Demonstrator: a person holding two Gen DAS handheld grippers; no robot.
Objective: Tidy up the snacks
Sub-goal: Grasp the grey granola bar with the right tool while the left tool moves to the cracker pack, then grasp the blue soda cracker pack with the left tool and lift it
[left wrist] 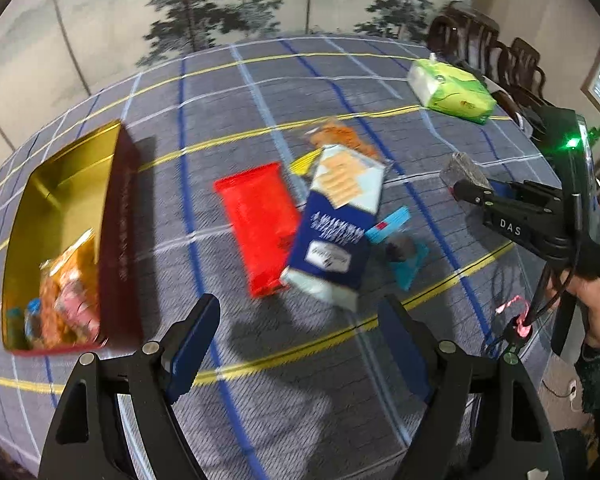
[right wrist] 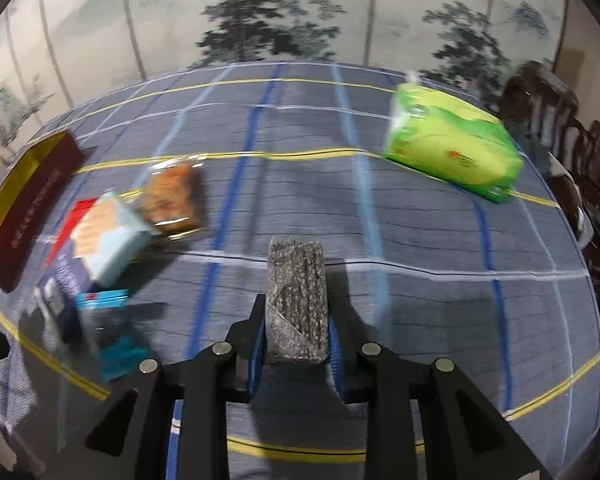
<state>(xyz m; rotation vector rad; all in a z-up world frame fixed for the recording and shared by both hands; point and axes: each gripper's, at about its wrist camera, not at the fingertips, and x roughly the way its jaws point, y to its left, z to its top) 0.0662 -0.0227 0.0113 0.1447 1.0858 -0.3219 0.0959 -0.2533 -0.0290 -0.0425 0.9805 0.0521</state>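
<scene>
My right gripper (right wrist: 296, 320) is shut on a grey speckled snack bar (right wrist: 297, 300) and holds it above the table; it also shows in the left wrist view (left wrist: 466, 172). My left gripper (left wrist: 296, 320) is open and empty above the cloth. Ahead of it lie a red packet (left wrist: 256, 224), a blue and white cracker box (left wrist: 336, 224), an orange snack bag (left wrist: 340, 136) and a teal packet (left wrist: 404, 256). A red tin with a gold inside (left wrist: 120, 232) stands at the left and holds several snacks (left wrist: 68, 304).
A green tissue pack (left wrist: 452, 90) (right wrist: 452, 148) lies at the far right of the grey plaid tablecloth (left wrist: 260, 100). Dark wooden chairs (left wrist: 484, 44) stand beyond the table's right edge. A painted folding screen (left wrist: 220, 0) is behind.
</scene>
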